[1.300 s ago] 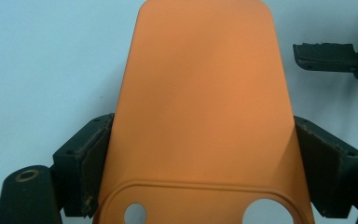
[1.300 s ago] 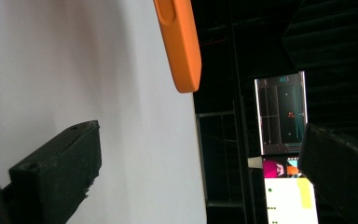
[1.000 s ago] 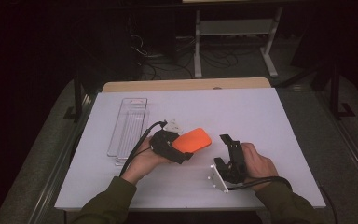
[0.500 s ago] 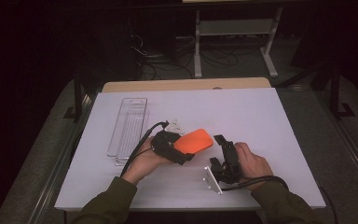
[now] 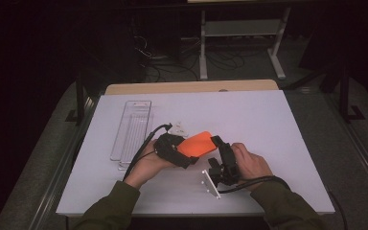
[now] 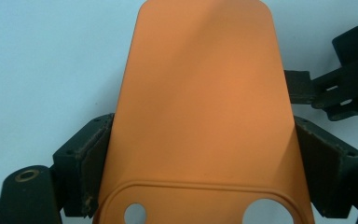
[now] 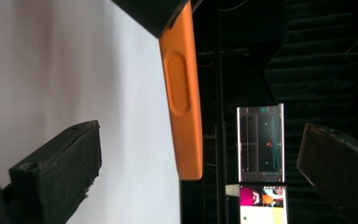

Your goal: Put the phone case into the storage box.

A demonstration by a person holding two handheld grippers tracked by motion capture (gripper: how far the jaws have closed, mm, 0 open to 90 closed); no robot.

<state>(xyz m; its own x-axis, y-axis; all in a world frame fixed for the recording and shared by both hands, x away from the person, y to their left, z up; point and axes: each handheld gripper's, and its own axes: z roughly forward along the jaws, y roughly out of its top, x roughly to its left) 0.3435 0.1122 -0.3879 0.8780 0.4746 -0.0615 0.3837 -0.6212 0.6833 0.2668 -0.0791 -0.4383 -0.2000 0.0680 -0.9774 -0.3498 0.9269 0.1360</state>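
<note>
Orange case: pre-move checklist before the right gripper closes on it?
1. Left gripper clamped on orange case: ok, pads press both long edges.
2. Right gripper open: ok, jaws stand wide.
3. Case end between the right jaws: ok, free end hangs in the gap, touching neither pad.
4. Case off the table: ok.
5. Clear tray out of the way: ok, at far left.
6. Jaw depth past the case end: cannot tell.
</note>
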